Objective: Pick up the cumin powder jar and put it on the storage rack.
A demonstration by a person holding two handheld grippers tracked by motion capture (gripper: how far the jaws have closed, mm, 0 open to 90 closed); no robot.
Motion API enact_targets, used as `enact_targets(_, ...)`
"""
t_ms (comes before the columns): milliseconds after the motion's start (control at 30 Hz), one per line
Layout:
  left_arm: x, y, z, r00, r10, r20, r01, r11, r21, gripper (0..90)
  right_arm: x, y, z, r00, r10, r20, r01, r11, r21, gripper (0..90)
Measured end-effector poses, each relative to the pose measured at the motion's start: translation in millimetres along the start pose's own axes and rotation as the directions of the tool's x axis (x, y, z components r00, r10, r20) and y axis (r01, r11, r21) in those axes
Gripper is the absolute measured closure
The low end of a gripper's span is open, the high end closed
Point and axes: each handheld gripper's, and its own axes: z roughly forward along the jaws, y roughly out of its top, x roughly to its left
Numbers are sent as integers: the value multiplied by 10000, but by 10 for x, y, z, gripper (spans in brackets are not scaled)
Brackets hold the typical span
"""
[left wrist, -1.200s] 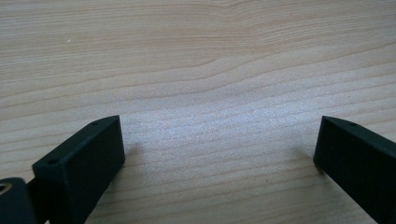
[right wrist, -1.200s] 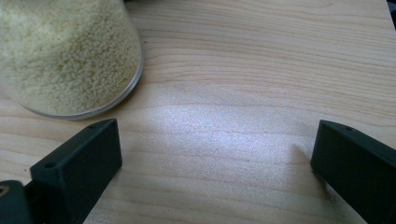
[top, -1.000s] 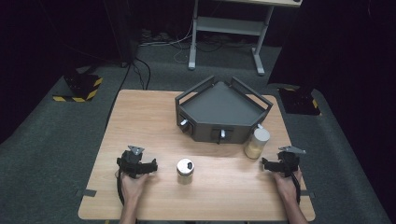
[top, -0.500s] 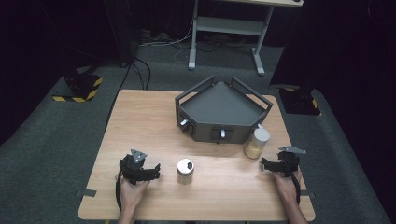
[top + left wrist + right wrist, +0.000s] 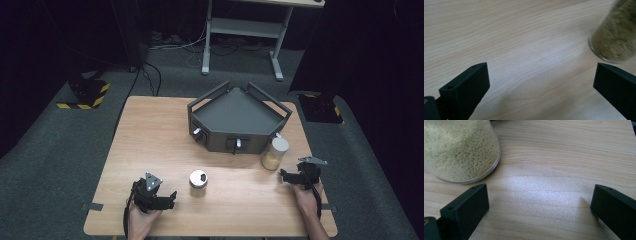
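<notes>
Left gripper (image 5: pixel 170 199) held low near table's (image 5: pixel 150 135) front edge, jaws wide apart, aimed at speckled-spice jar (image 5: pixel 198 183) just beside it: approach for grasp judged likely. Right gripper (image 5: pixel 286 176) likewise spread, pale-grain jar (image 5: pixel 274 153) close ahead. Spice jar upright at table's front centre, clear glass, perforated shaker lid. Dark tray (image 5: pixel 239 112) behind, nothing seen inside.

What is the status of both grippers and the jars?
Left gripper open beside the short jar. Right gripper open near the tall jar. Nothing between.
</notes>
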Motion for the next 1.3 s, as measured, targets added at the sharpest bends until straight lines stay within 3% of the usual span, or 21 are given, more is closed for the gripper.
enact_targets(267, -126, -107, -38, 9944, 711, 786, -709, 9975, -59, 11, 0, 0, 0, 10000, 0, 1, 0, 10000, -1, 10)
enact_targets(533, -195, -152, -18, 9888, 805, 1258, -776, 9966, -274, 13, 1, 1, -1, 10000, 11, 0, -11, 10000, 7, 10)
enact_targets(1067, -366, 83, 279, 9782, 1306, 1617, -1276, 9914, -285, 16, 1, 0, -1, 10000, 5, 1, -5, 10000, 5, 10)
enact_targets(1300, -425, 170, 367, 9779, 1317, 1624, -1260, 9910, -449, 17, 1, 0, -1, 10000, 3, -2, -3, 10000, 3, 11)
